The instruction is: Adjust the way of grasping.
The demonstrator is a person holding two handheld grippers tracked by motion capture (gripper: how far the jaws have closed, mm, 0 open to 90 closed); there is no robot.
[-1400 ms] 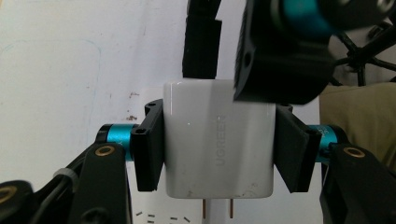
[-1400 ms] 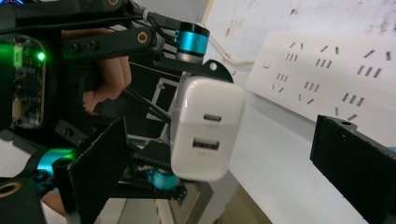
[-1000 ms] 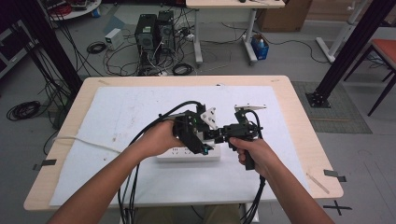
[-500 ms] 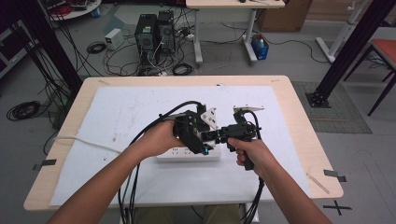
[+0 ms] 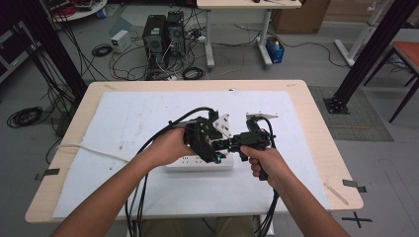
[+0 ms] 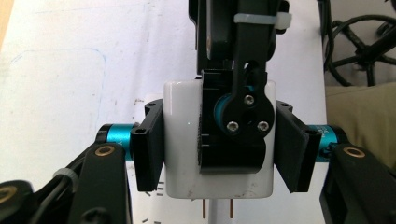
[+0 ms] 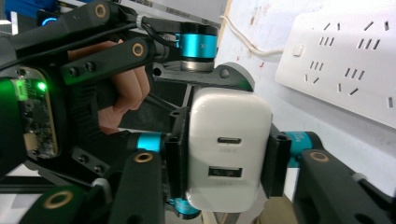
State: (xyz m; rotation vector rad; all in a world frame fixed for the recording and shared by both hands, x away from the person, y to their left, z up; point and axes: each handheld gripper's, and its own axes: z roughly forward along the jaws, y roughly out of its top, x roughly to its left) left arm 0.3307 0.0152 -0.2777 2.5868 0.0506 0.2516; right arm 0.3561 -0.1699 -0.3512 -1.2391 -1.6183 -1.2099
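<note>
A white USB charger [image 7: 229,140] hangs in the air between both grippers, just above a white power strip [image 5: 197,163]. My left gripper [image 6: 219,149] is shut on its two side faces, and its prongs [image 6: 218,212] point down out of the jaws. My right gripper [image 7: 226,158] has just been closing and its pads [image 7: 275,161] now press on the charger's other two sides. The charger's two USB ports face the right gripper's camera. One finger [image 6: 233,140] of the right gripper crosses the charger's front in the left gripper view. In the high view the left gripper [image 5: 205,140] and right gripper [image 5: 232,143] meet nose to nose at mid-table.
The power strip [image 7: 345,60] lies on a white mat [image 5: 123,118] that covers the wooden table [image 5: 316,123]. Its white cord [image 5: 89,150] runs off to the left edge. Black cables [image 5: 138,197] trail from both grippers over the near edge. Computers and cable coils sit on the floor beyond.
The right gripper's jaws have closed in onto the charger that the left gripper holds. Both hands have stayed where they were.
</note>
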